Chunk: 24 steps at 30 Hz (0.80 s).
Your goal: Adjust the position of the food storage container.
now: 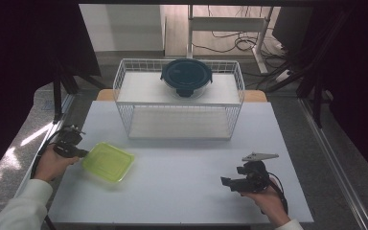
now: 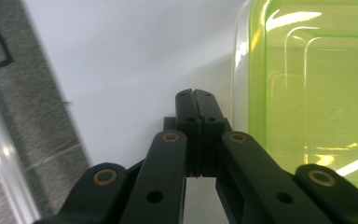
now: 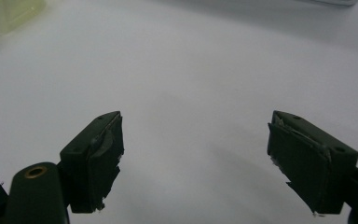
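A lab — black curtains (image 1: 24, 57), floor cables (image 1: 230, 40), white test table (image 1: 182, 187).

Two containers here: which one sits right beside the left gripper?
The green square container on the table, beside the shut left gripper. The round dark-lidded container sits on the wire rack.

white table (image 1: 182, 191) with a white wire basket (image 1: 179, 98) sitting toward the far edge, and on top of it there's a round dark-lidded glass container (image 1: 187, 76). near the left edge of the table lies a square green container (image 1: 108, 162), flat on the surface. the left gripper (image 1: 79, 152) sits right against its left side, held in a hand with a white sleeve. the right gripper (image 1: 226, 182) is way over near the front right of the table, well apart from the green thing, pointing left with nothing between its jaws.
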Available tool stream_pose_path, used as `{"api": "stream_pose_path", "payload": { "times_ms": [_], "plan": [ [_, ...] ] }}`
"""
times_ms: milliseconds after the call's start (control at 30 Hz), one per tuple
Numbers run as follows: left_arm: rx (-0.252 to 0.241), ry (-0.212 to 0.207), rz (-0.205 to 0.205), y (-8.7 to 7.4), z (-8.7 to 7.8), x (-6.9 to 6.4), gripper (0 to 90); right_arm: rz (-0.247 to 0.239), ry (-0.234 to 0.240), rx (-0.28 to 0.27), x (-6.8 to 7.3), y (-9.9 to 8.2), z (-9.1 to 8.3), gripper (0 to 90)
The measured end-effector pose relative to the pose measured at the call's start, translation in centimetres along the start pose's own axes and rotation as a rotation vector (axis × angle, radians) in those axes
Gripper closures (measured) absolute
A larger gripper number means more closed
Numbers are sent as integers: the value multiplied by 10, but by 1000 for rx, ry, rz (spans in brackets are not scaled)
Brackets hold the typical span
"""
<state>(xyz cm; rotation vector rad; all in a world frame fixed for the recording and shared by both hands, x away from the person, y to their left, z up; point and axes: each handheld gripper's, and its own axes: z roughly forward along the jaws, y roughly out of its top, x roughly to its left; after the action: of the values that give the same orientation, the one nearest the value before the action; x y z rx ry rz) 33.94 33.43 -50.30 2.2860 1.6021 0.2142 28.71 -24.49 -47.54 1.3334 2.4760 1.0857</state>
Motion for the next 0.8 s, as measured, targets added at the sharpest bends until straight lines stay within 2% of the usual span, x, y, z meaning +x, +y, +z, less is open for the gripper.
{"api": "stream_pose_path", "payload": {
  "times_ms": [67,200,233,267,333,500,533,633,700,733,800],
  "plan": [
    [-12,-36,4,-2,1,-10,898,-2,-1,-1,0,0,0,182],
    [-14,-57,15,-3,2,-20,898,1,-3,1,0,0,0,183],
    [-13,-68,22,-3,2,-28,898,1,-3,0,0,0,0,183],
    [-13,-68,22,-3,2,-28,898,1,-3,0,0,0,0,183],
    [-17,-93,32,-4,3,-39,898,1,-4,1,0,0,0,182],
    [-6,-120,56,-7,6,-57,898,0,-4,-4,1,0,-1,183],
    [-6,-120,56,-7,6,-57,897,1,-4,-4,1,0,-2,183],
    [3,-139,85,-8,7,-76,897,2,-4,-4,1,0,-1,183],
    [5,-147,93,-8,7,-80,897,1,-4,-3,1,0,-1,183],
    [2,-158,110,-6,7,-90,897,1,-5,-4,1,0,-1,183],
    [3,-162,115,-5,7,-94,897,1,-5,-4,1,0,-1,183]
  ]
}}
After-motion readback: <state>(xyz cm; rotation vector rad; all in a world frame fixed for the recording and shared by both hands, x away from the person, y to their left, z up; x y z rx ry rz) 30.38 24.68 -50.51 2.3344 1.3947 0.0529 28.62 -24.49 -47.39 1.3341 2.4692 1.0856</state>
